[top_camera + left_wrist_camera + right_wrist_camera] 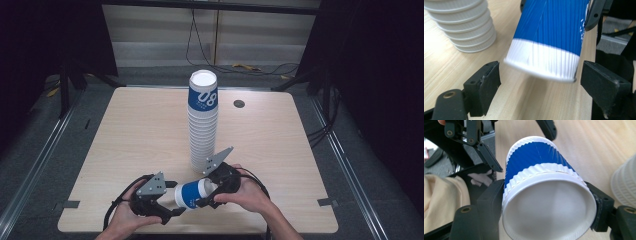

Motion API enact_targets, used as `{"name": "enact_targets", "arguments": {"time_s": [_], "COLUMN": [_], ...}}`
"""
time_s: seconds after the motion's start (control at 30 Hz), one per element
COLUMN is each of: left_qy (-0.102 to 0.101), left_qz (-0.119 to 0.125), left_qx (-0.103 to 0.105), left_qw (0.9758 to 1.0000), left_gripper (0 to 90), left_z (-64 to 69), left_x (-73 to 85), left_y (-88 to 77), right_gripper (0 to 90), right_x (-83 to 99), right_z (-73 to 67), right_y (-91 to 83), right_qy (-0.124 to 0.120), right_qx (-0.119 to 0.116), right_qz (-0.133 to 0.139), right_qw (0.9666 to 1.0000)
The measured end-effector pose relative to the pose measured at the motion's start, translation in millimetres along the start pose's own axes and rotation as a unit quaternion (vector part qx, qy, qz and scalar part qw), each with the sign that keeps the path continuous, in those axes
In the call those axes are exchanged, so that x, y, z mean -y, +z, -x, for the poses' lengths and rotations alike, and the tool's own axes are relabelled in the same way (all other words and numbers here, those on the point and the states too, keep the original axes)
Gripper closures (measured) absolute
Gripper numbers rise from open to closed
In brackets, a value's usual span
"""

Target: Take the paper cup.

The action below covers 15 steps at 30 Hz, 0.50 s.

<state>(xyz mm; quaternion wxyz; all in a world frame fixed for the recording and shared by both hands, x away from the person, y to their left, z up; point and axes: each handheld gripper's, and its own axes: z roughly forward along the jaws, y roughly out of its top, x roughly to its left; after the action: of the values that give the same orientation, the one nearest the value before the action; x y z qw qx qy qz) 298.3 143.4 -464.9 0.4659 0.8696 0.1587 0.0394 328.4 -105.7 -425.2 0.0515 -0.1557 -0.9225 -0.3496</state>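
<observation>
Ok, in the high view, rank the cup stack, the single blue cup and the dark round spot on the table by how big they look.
1. cup stack, clearly largest.
2. single blue cup, lying sideways in the right gripper.
3. dark round spot, smallest, though it is farthest from the camera.

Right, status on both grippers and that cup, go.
Right gripper shut on the blue cup, held sideways above the table. Left gripper open, jaws either side of the cup's end, not pressing. Cup stack close behind, apart.
</observation>
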Motion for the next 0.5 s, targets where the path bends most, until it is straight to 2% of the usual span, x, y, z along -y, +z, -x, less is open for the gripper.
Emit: {"name": "enact_targets", "arguments": {"time_s": [0.1,0.27,0.5], "left_qy": [-0.004,-0.022,-0.038], "left_qz": [0.012,0.049,0.091], "left_qx": [0.005,0.008,0.011], "left_qw": [0.9999,0.9985,0.995], "left_gripper": [16.0,15.8,15.7], "left_z": [-2.3,-5.7,-8.3], "left_x": [0.1,0.7,-0.5], "left_y": [-3.8,-10.3,-19.3], "right_gripper": [27.1,27.1,27.1], "right_x": [3.7,9.5,20.0], "right_z": [2.5,3.7,8.9], "right_y": [-3.0,-6.4,-10.5], "right_qy": [0.014,0.027,0.06], "right_qx": [0.003,0.012,-0.004], "right_qz": [0.016,0.04,0.104], "right_qw": [0.9998,0.9987,0.9928]}}
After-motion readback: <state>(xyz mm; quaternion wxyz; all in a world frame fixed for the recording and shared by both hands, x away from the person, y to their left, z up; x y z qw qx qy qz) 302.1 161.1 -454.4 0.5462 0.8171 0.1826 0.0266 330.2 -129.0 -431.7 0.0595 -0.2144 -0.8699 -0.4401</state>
